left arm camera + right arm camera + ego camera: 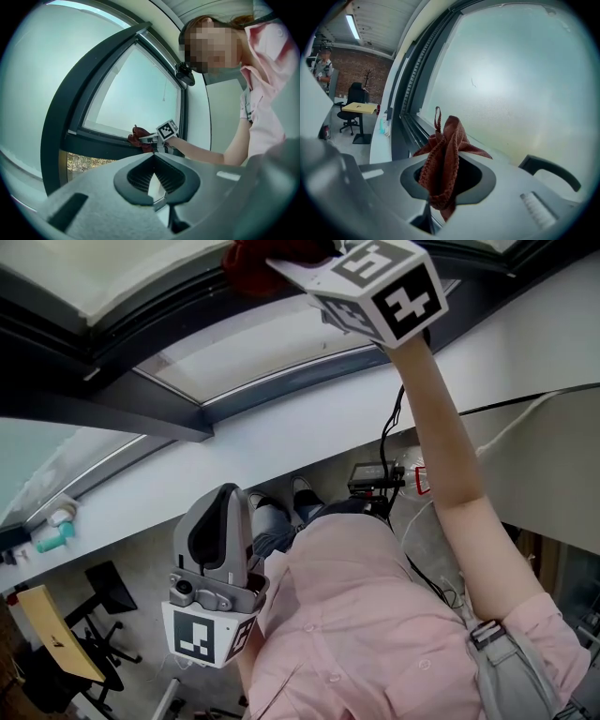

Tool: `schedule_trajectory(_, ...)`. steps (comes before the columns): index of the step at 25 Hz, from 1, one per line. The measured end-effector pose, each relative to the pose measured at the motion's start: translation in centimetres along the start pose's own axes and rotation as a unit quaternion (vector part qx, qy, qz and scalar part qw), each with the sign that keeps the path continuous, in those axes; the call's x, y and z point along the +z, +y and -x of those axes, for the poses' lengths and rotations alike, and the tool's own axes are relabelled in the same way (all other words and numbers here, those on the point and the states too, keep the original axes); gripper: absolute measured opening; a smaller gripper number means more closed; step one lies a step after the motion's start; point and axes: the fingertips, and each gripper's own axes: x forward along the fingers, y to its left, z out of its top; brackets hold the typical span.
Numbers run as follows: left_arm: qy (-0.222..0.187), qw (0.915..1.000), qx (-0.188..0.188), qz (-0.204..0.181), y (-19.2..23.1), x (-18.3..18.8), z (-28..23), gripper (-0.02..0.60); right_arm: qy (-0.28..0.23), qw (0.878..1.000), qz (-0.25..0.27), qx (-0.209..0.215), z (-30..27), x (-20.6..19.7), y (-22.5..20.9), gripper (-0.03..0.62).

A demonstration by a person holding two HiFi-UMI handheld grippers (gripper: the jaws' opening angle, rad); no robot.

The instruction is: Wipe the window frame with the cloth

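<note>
A red-brown knitted cloth (pixel 443 159) is bunched in my right gripper (pixel 444 174), which is shut on it. In the head view that gripper (pixel 286 266) is raised on an outstretched arm and holds the cloth (pixel 253 266) against the dark grey window frame (pixel 169 418). The left gripper view shows the cloth (pixel 139 138) on the frame's lower bar (pixel 93 146). My left gripper (pixel 223 493) hangs low by the person's body, away from the window. Its jaws (pixel 153 158) are shut and hold nothing.
A white sill (pixel 281 442) runs under the window, with a teal bottle (pixel 52 538) at its left end. A dark window handle (pixel 548 168) sticks out at the right. On the floor stand an office chair (pixel 105 592) and a yellow table (pixel 56 638).
</note>
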Motion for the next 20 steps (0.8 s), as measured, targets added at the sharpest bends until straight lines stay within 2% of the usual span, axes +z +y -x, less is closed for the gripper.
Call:
schedule_trajectory(14, -0.007, 0.9999, 0.008, -0.004, 1.0, 0.8, 0.6, -0.003, -0.002, 1.000, 0.000, -0.013, 0.4, 0.4, 0.0, 0.075)
schedule_trajectory(16, -0.009, 0.9997, 0.006, -0.023, 1.4, 1.3, -0.3, -0.003, -0.007, 1.000, 0.004, -0.017, 0.4, 0.5, 0.0, 0.077)
schedule_trajectory(20, -0.044, 0.9945, 0.006, -0.095, 2.9, 3.5, -3.0, -0.003, -0.040, 0.999, 0.012, -0.034, 0.1, 0.9, -0.2, 0.077)
